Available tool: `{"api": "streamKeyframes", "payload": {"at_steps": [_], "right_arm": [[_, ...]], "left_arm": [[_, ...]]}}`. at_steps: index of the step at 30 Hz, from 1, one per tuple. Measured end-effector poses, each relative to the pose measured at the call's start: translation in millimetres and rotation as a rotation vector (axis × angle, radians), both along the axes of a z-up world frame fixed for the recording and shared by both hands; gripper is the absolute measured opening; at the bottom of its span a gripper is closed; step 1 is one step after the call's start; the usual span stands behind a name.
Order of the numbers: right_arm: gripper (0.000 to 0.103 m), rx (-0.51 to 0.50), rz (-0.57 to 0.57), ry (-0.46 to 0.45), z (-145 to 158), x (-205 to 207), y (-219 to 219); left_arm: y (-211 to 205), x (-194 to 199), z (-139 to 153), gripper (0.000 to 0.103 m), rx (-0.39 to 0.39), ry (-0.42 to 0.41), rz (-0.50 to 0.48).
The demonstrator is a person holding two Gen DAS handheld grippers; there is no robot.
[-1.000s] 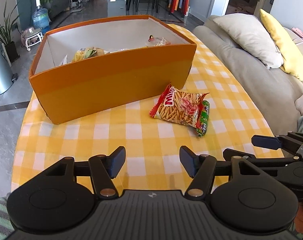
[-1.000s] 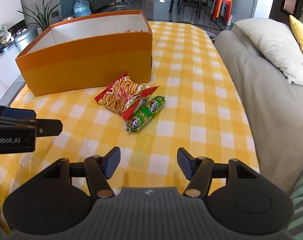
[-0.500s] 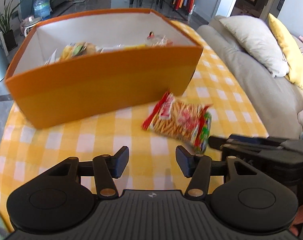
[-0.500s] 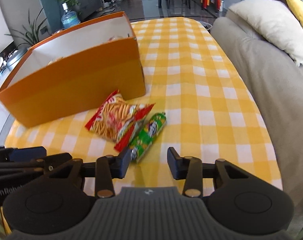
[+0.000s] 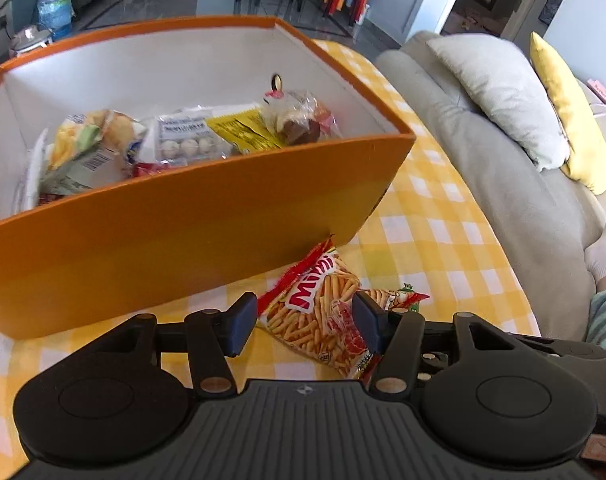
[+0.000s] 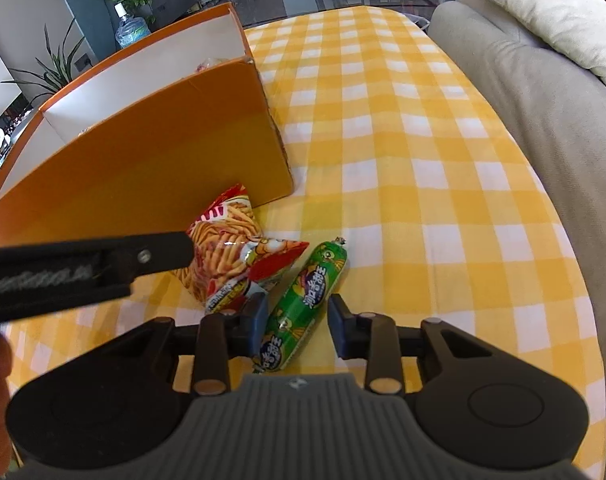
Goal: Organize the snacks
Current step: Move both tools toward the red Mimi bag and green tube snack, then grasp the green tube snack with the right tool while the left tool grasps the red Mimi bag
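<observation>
Both tongs are down at the desk (image 6: 423, 128) now. Left tongs (image 5: 305, 322) sit open around the red chip bag (image 5: 319, 316), which lies just in front of the orange box (image 5: 183, 232). Right tongs (image 6: 297, 330) have been closing around the green sausage (image 6: 303, 300); there's still a gap on one side.

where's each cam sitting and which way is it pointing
Left wrist: on the left gripper, angled down at the fries bag and orange box; a socked foot shows.
Right wrist: on the right gripper, angled down at the green sausage, jaws just closing around it; a hand edge shows.
Shared: bag, box, checked cloth, sofa.
</observation>
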State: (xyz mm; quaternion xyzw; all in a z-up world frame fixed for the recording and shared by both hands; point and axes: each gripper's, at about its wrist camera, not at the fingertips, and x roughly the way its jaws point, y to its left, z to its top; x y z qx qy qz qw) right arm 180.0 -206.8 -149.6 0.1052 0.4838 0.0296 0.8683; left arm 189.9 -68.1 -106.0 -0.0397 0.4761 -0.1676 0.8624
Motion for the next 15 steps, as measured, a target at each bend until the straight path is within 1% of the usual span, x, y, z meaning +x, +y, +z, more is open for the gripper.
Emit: {"api": "streamKeyframes", "payload": {"at_steps": [3,5,7,9,11,12,13,14,15], "right_arm": [[0.029,0.008,0.005,0.001,-1.5,1.9,-1.3],[0.028,0.009,0.009,-0.003,-1.9,2.0,-2.0],[0.027,0.006,0.014,-0.007,-2.4,2.0,-2.1],[0.027,0.004,0.021,-0.01,-2.6,0.7,-2.5],[0.026,0.0,0.023,-0.012,-2.2,-1.5,-2.8],[0.026,-0.002,0.023,-0.013,-1.9,-2.3,-2.8],[0.026,-0.004,0.023,-0.012,-1.7,-3.2,-3.1],[0.026,-0.007,0.022,-0.011,-1.3,-4.1,-2.9],[0.025,-0.012,0.023,-0.011,-0.9,-5.3,-2.7]], "left_arm": [[-4.4,4.5,-5.6,0.077,-0.007,0.016,-0.002],[-4.1,8.3,-9.6,0.078,-0.016,0.049,0.023],[-1.2,12.2,-14.3,0.082,-0.042,0.089,0.06],[1.2,15.1,-18.9,0.083,-0.066,0.122,0.086],[1.4,15.7,-22.0,0.078,-0.067,0.147,0.098],[1.5,15.4,-22.5,0.068,-0.077,0.154,0.093],[1.4,14.2,-22.3,0.055,-0.097,0.156,0.082],[0.5,12.2,-21.1,0.054,-0.101,0.153,0.072],[-1.2,10.2,-20.1,0.05,-0.084,0.146,0.06]]}}
